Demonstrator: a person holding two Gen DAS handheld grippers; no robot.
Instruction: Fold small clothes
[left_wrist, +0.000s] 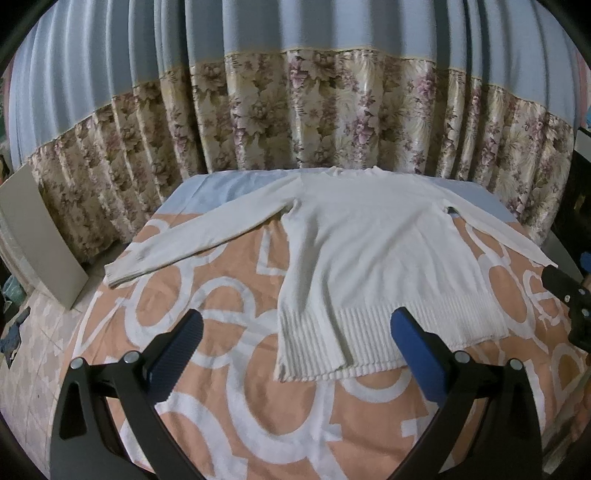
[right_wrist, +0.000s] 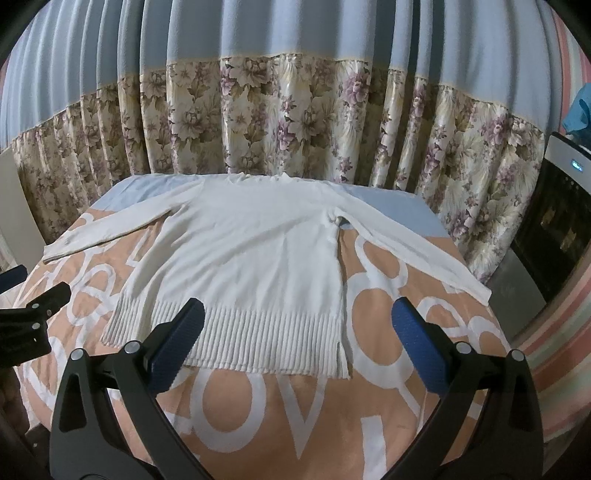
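Observation:
A white long-sleeved knit sweater (left_wrist: 373, 254) lies flat on the table, neck at the far end, ribbed hem toward me, both sleeves spread outward. It also shows in the right wrist view (right_wrist: 251, 254). My left gripper (left_wrist: 295, 325) is open and empty, hovering above the hem's left corner. My right gripper (right_wrist: 299, 321) is open and empty, hovering above the hem's right part. The right gripper shows at the right edge of the left wrist view (left_wrist: 569, 295); the left gripper shows at the left edge of the right wrist view (right_wrist: 29, 314).
The table is covered by an orange cloth with white letters (left_wrist: 236, 387), blue at the far end (right_wrist: 391, 206). A floral curtain (left_wrist: 295, 118) hangs behind. A grey board (left_wrist: 40, 236) leans at the left. A dark appliance (right_wrist: 554, 221) stands at the right.

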